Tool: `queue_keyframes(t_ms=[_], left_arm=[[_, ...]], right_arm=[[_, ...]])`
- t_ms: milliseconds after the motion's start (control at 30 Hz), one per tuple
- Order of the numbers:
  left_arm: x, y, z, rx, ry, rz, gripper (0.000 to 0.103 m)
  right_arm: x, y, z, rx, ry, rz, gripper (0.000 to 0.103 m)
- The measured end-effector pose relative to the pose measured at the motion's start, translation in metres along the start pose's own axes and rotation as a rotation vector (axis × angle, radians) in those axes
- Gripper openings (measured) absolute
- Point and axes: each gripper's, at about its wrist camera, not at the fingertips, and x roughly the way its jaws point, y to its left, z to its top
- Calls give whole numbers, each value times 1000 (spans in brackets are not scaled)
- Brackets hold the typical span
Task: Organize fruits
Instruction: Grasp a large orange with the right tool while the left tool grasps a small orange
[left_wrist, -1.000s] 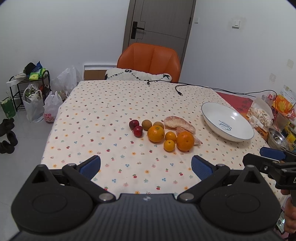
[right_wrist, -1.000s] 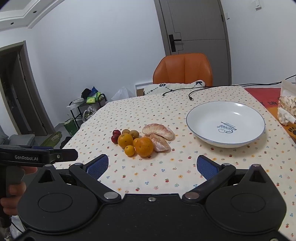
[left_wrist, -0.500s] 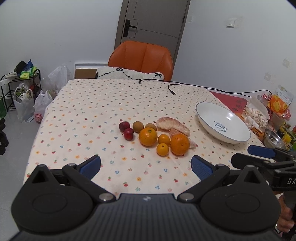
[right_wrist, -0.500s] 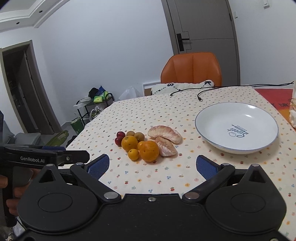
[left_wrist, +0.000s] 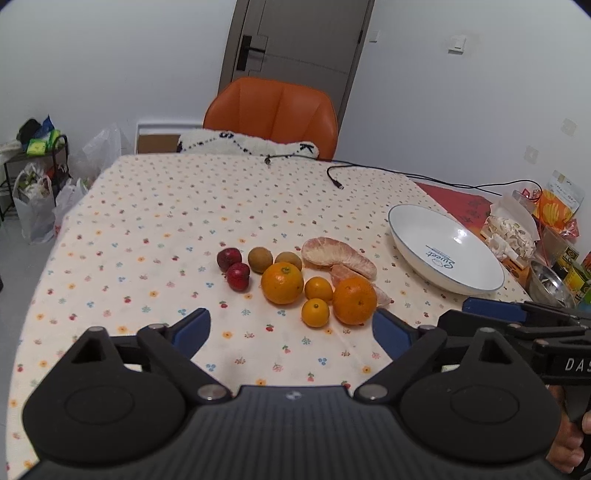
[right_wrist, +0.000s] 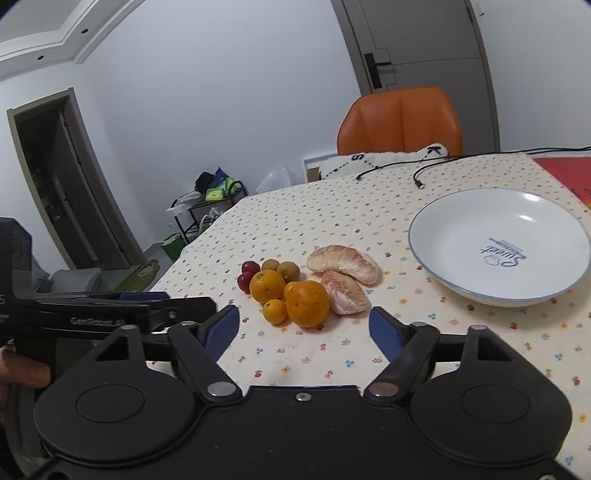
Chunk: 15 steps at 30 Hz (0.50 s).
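Left gripper (left_wrist: 291, 328): fingers spread wide, nothing between them, above the near edge of the table (left_wrist: 155, 206); it also shows at 9 o'clock in the right wrist view (right_wrist: 147, 301), where its jaw gap cannot be judged.
Right gripper (right_wrist: 304, 326): fingers released and wide apart, holding nothing; in the left wrist view it sits at 4 o'clock (left_wrist: 517, 314).
Fruit pile: at table centre, just beyond both grippers' fingertips.
Big oranges: one (left_wrist: 282, 283) left, one (left_wrist: 355, 301) right, with two small oranges (left_wrist: 318, 289) (left_wrist: 315, 312) between them.
Red fruits: two, (left_wrist: 229, 259) and (left_wrist: 238, 276), touching, at 9 o'clock of the pile.
Brown fruits: two, (left_wrist: 260, 260) and (left_wrist: 289, 259), at 12 o'clock of the left big orange.
Pomelo pieces: a large segment (left_wrist: 338, 256) at 1 o'clock of the pile; a smaller one (right_wrist: 345, 293) touching the right big orange.
Plate (right_wrist: 443, 236): white, blue rim, printed lettering, at 3 o'clock of the pile, apart from it.
Cable (left_wrist: 369, 170): black, across the far side of the table.
Chair (left_wrist: 271, 110): orange, behind the far edge.
Hands: one (left_wrist: 567, 443) on the right gripper's handle, one (right_wrist: 22, 371) on the left's.
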Motion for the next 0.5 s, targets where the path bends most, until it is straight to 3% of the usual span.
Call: queue_keyframes(t_ms=[167,500], left_arm=[[15,2,0,-12,24,-11,77],[36,4,4,-41,57,-32,61]], right_arm=[[14,-1,1,0,34,27,60],[36,-11,7,20,66,29,59]])
